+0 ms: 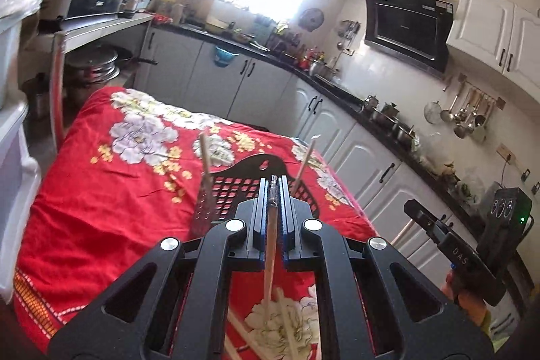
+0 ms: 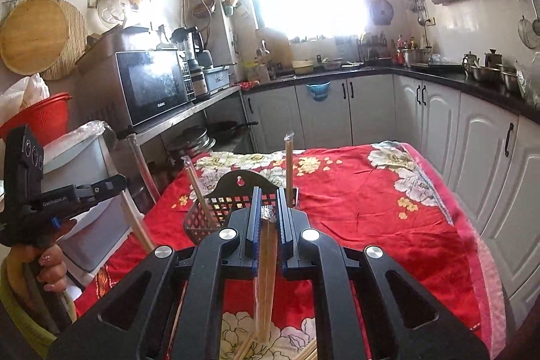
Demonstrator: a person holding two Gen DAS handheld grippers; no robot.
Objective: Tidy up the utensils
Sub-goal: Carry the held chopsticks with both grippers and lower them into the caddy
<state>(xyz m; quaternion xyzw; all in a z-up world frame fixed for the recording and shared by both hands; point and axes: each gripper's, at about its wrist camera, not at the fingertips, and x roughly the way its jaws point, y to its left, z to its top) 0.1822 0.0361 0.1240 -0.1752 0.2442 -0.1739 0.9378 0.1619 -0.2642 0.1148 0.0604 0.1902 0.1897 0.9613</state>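
Holding one wrapped chopstick pair each, left gripper (image 1: 277, 191) & right gripper (image 2: 269, 211) are clamped nearly shut, raised so the black basket (image 2: 222, 204) is approached w/ ends hanging.

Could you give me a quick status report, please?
Left gripper shut on one chopstick pack. Right gripper shut on another. Black basket ahead holds two packs. Nothing in the way.
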